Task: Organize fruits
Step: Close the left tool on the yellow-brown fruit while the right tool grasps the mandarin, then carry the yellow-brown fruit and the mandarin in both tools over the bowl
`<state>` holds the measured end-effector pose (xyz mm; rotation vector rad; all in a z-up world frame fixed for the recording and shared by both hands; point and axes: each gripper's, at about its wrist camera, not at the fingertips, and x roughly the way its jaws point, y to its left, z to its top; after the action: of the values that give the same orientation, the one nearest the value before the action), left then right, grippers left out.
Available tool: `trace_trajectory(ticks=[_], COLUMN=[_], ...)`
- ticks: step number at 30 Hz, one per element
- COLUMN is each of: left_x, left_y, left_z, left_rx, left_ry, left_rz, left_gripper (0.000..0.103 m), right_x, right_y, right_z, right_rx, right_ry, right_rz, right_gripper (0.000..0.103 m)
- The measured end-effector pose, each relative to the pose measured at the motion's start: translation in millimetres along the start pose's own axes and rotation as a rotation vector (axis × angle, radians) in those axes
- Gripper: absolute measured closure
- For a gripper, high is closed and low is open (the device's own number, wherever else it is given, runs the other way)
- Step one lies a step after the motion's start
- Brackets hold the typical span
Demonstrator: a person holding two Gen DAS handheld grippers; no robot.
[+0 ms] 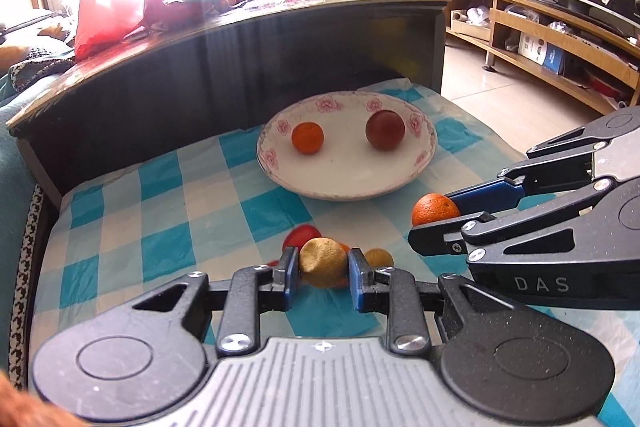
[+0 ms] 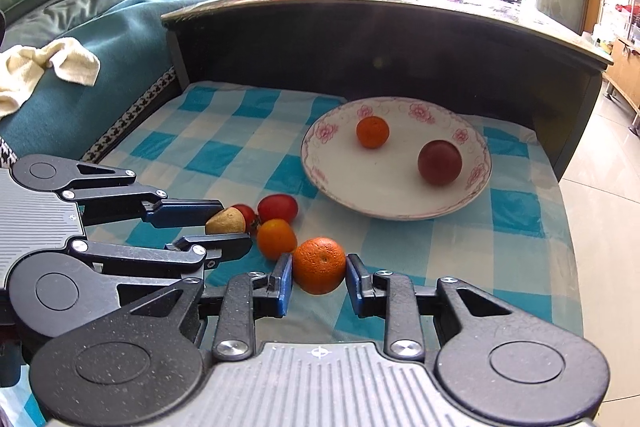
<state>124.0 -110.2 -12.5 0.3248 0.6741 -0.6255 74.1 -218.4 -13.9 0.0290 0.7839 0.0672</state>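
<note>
two low, close wrist views over the checked cloth (image 1: pixel 160 227)

the plate (image 1: pixel 344 183) is shared, upper centre in both frames.

Cloth (image 2: pixel 224 147) bare left of plate (image 2: pixel 320 183); dark cabinet (image 2: pixel 360 43) blocks behind.

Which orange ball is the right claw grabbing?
The biggest orange, between the right gripper fingers, nearest the camera. Another sits on the plate; a smaller one lies beside it.
</note>
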Motion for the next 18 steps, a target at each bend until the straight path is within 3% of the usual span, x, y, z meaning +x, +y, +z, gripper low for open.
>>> trace_trajectory(ticks=[18], left_x=[42], left_y=[1], left_z=[48], left_rx=[-0.033], left_ry=[-0.038], left_rz=[0.019], left_gripper=[0.068], right_x=[19], right_y=[-44], right_z=[28], right_rx=[0.14], right_ry=[-0.06], right_rz=[-0.053], right_gripper=[0.079])
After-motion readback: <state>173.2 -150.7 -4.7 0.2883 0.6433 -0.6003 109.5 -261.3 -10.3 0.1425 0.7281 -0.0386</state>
